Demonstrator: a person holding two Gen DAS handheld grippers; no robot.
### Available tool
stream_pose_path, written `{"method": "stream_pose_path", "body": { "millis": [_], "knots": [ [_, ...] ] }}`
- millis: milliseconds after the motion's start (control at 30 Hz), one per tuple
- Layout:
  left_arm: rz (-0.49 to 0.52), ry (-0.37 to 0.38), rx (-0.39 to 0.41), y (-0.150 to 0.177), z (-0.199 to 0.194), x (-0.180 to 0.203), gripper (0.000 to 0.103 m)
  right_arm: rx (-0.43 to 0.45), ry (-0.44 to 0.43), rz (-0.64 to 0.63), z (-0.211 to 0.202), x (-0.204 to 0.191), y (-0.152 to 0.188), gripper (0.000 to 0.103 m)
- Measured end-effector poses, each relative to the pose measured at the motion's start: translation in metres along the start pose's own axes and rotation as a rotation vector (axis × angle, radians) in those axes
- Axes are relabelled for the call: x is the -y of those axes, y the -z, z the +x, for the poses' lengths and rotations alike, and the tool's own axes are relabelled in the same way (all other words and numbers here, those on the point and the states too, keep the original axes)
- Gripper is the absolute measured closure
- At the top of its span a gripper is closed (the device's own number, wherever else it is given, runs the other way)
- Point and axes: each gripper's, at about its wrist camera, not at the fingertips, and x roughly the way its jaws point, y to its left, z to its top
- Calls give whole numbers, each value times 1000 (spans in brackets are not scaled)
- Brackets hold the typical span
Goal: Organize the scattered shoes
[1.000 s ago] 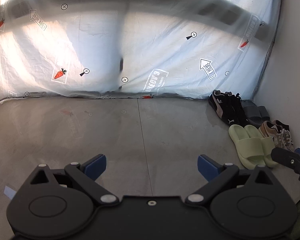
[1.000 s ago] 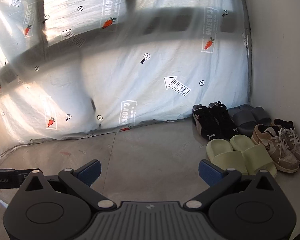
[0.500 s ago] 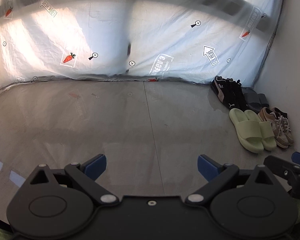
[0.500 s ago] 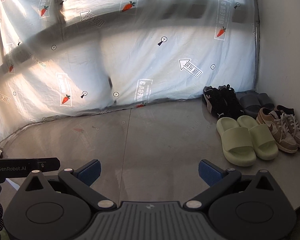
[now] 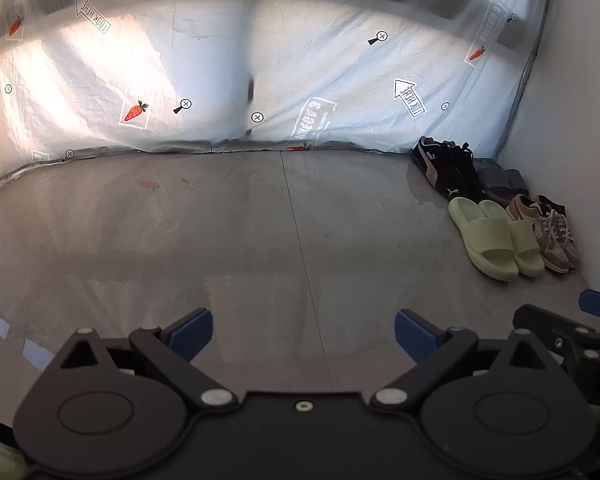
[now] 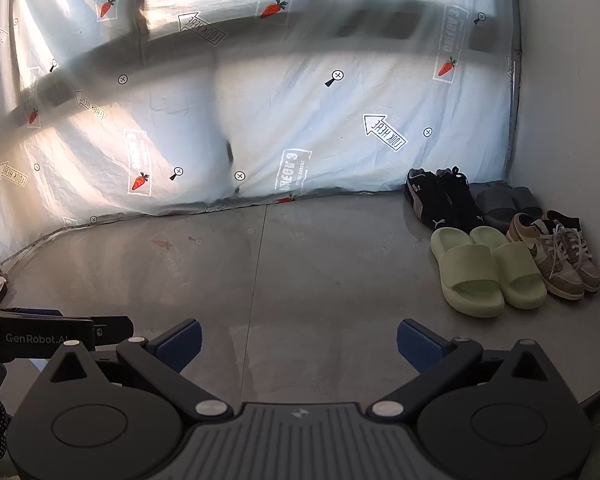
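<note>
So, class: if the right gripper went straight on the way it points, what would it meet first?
Probably bare floor, then the printed sheet. The shoes lie off to its right; depth is uncertain.

- Left black plastic gripper (image 5: 303, 330): blue ribbed finger pads (image 5: 191, 330), silver screws, smooth round housings.
- Right black plastic gripper (image 6: 299, 340): blue pads, grey ribbed centre panel (image 6: 296, 444).
- White "GenRobot.AI" lettering (image 6: 36, 338) on the left gripper's side.
</note>
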Motion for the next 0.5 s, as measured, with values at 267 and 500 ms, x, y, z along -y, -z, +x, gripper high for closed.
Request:
{"method": "stream_pose_path", "body": {
  "millis": [267, 500],
  "knots": [
    [-1, -14, 18, 2, -5, 2, 5, -9, -20, -9, 1, 2, 0, 0],
    [-20, -33, 37, 0, -7, 1, 5, -8, -37, -26, 5, 2, -4, 0]
  ]
}}
